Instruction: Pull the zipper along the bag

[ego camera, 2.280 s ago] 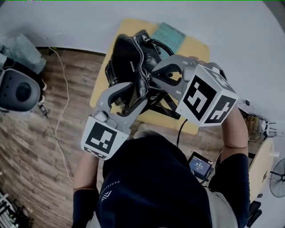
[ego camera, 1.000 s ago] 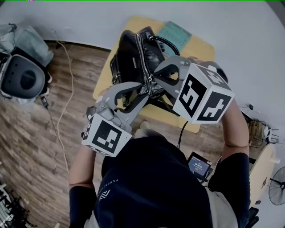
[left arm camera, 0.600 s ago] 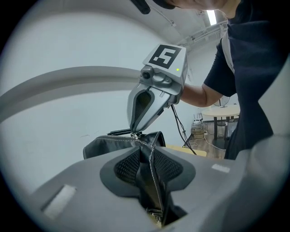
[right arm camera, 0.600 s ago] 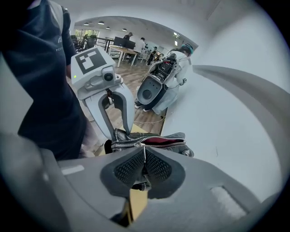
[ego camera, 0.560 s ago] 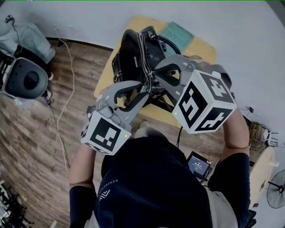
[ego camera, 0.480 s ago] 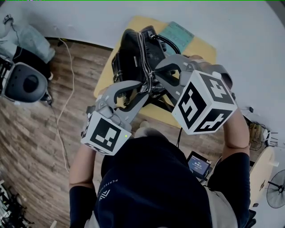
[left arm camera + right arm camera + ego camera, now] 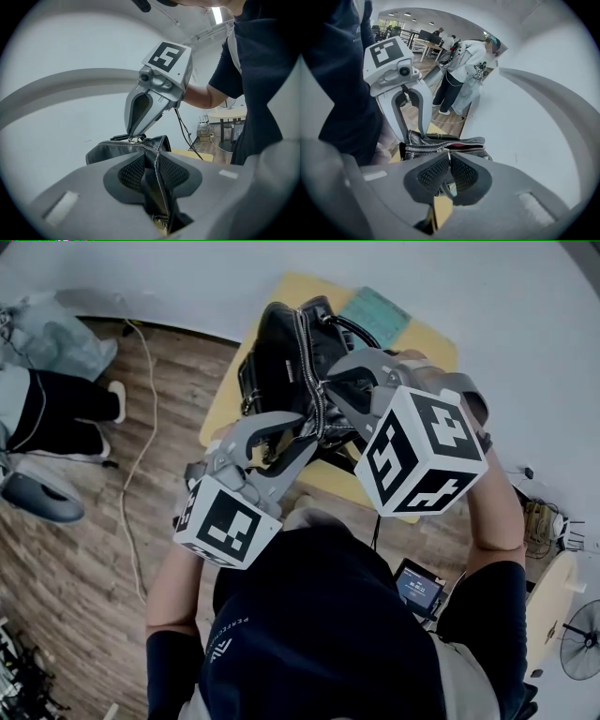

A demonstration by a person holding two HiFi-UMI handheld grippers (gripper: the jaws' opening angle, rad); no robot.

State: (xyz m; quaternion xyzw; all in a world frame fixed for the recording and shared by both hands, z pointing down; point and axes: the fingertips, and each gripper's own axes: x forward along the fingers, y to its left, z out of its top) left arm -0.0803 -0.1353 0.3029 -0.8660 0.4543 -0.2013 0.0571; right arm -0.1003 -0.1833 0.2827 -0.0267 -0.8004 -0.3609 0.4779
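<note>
A black leather bag (image 7: 281,362) stands on a yellow table (image 7: 417,343); its silver zipper (image 7: 307,362) runs along the top. My left gripper (image 7: 302,430) is shut on the bag's near end, and in the left gripper view a fold of black leather (image 7: 157,154) is pinched between its pads. My right gripper (image 7: 330,388) reaches the zipper from the right. In the right gripper view its jaws (image 7: 449,164) are starting to open, with the thin metal zipper pull still between the pads. Beyond them the zipper (image 7: 440,149) gapes a little, showing red lining.
A teal pad (image 7: 380,313) lies at the table's far edge. A white wall rises behind the table. A cable (image 7: 141,427) trails over the wooden floor at the left, where a person's legs (image 7: 56,409) stand. A small screen (image 7: 419,589) sits by my right elbow.
The right gripper's cube has turned and shifted slightly over the bag. The left gripper keeps its hold. A person's legs have come into view at the left, where a chair stood.
</note>
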